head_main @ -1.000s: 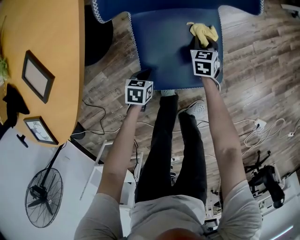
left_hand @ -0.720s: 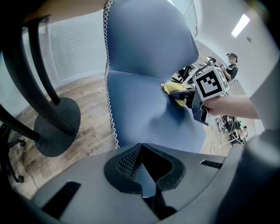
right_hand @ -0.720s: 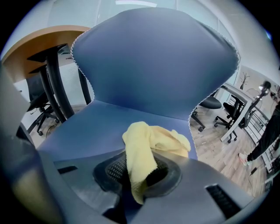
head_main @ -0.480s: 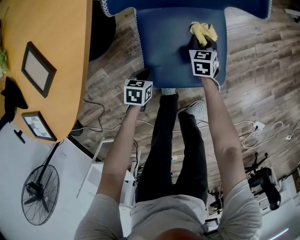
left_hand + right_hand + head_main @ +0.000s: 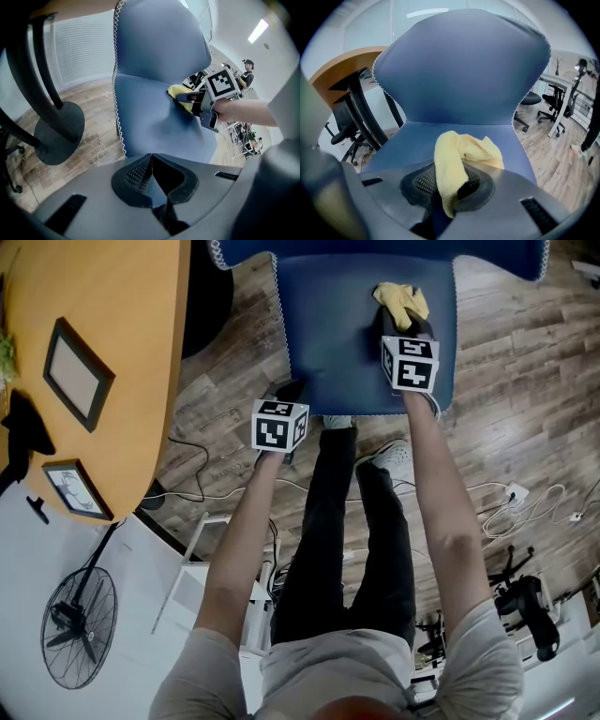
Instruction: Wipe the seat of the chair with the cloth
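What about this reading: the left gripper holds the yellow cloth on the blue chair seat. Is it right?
Not quite. It is the right gripper that holds the yellow cloth on the blue chair seat. The right gripper view shows the cloth pinched between its jaws. The left gripper is shut on nothing.

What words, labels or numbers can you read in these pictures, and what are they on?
No text is readable.
Marker cubes on the left gripper and right gripper: black-and-white square patterns only, no letters.
Dark print on the wooden floor, left gripper view: too blurred to read.
Framed pictures on the desk: too small to read.
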The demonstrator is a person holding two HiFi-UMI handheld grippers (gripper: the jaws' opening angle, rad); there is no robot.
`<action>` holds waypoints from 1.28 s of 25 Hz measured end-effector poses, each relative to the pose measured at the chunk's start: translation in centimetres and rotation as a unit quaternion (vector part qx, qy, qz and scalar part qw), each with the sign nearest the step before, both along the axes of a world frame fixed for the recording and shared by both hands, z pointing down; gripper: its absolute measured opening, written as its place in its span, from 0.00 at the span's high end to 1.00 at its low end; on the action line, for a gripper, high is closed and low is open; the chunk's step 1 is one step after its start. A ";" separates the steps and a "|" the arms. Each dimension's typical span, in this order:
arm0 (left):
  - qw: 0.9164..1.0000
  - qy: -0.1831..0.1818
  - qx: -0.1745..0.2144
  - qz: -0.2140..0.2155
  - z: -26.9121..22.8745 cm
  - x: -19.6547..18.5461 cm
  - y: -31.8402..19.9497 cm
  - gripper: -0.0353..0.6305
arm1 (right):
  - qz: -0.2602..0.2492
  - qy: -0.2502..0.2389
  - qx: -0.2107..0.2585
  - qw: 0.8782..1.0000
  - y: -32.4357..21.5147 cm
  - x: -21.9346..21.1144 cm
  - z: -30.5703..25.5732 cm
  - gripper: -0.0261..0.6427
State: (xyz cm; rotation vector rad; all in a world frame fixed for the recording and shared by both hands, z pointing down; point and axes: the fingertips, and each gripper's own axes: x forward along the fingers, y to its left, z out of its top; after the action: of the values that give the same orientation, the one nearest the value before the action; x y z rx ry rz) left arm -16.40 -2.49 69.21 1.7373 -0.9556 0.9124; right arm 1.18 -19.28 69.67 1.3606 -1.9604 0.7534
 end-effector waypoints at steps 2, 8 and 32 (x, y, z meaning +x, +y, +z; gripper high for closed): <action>1.000 0.000 0.001 -0.001 -0.1 -0.1 -0.1 0.91 | -0.005 -0.012 0.002 1.000 -0.1 -1.0 -0.1 0.86; 1.000 -0.001 0.001 -0.005 -0.3 -0.6 -0.2 0.91 | -0.010 -0.025 -0.004 1.000 -0.1 -3.5 0.0 0.86; 0.999 -0.001 0.007 -0.041 -0.6 -2.9 -0.3 0.91 | -0.118 -0.097 -0.045 0.987 1.6 -14.7 -0.5 0.86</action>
State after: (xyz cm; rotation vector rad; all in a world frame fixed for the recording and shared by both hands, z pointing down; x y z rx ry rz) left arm -19.32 -2.79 68.62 1.6966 -1.0304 0.8570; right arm -13.53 -17.69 69.20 1.0114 -2.1628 0.8739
